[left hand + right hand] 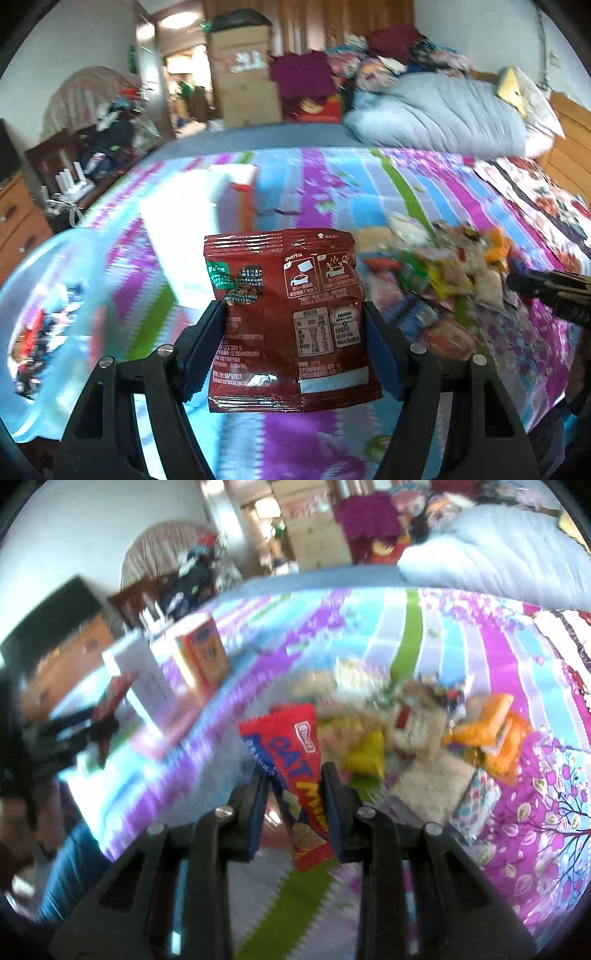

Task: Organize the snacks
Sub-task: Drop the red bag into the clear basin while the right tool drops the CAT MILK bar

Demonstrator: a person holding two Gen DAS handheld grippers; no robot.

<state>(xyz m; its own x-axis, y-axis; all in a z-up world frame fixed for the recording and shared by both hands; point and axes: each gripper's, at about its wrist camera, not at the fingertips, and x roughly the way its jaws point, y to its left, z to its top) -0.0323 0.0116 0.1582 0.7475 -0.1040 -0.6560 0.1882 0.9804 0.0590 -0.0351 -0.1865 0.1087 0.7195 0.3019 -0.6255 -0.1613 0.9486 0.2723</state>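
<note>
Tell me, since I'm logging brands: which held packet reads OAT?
The red-and-yellow oat bar wrapper in the right gripper. The left gripper holds a dark red flat sachet printed with preparation pictograms instead.

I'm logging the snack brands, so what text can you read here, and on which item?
"Nestlé": white logo oval on the dark red packet held in the left gripper.
"OAT": big letters on the red bar wrapper held in the right gripper; the yellow word below is partly hidden.
The packet's fine print and table, the orange box and the snack pile are too small or blurred to read.
</note>
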